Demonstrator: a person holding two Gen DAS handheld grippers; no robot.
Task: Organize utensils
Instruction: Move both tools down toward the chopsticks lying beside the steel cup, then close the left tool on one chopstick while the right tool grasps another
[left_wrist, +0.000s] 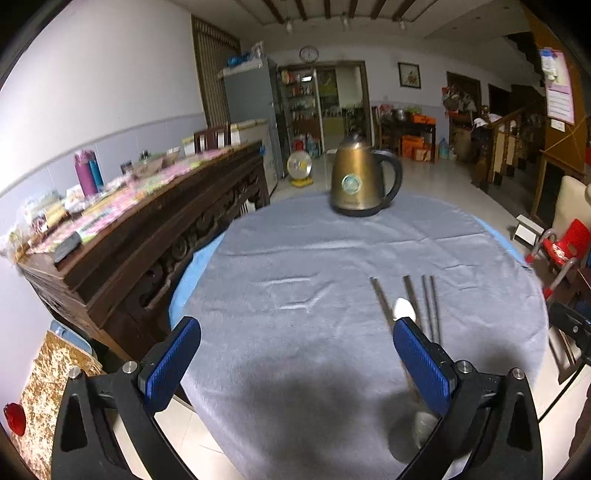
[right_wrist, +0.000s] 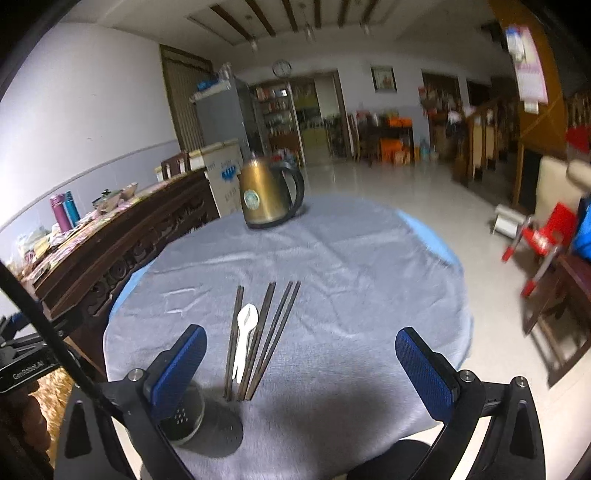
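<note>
Nearest to us, both tongs stand apart and hold nothing. The left tongs (left_wrist: 297, 350) hover over the grey cloth (left_wrist: 314, 258) of the round table, blue pads (left_wrist: 171, 363) spread wide. The right tongs (right_wrist: 301, 360) are spread likewise above the same cloth (right_wrist: 351, 258).

Just below the right tongs' left finger we note a perforated metal holder (right_wrist: 188, 417), standing upright on the cloth, partly hidden by that finger. From the left wrist view a pale rounded object (left_wrist: 424, 424) shows beside the left tongs' right finger; we cannot tell for sure that it is the same holder.

Between the right tongs' fingers, closer to the left one, lie the dark chopsticks (right_wrist: 258, 339), several of them fanned slightly outward toward the far ends, near ends close to the holder. A white plastic spoon (right_wrist: 244, 336) lies among them, bowl pointing away from us, touching or just beside the sticks on either side. In the left wrist view the chopsticks (left_wrist: 428, 306) and spoon (left_wrist: 403, 308) sit just beyond the tip of the right finger, partly covered by it.

Well beyond the utensils, at the table's far edge, stands a bronze electric kettle (right_wrist: 267, 195), upright, handle to the right. Left of both tongs runs a dark carved sideboard (left_wrist: 147, 229) loaded with colourful packets.
</note>
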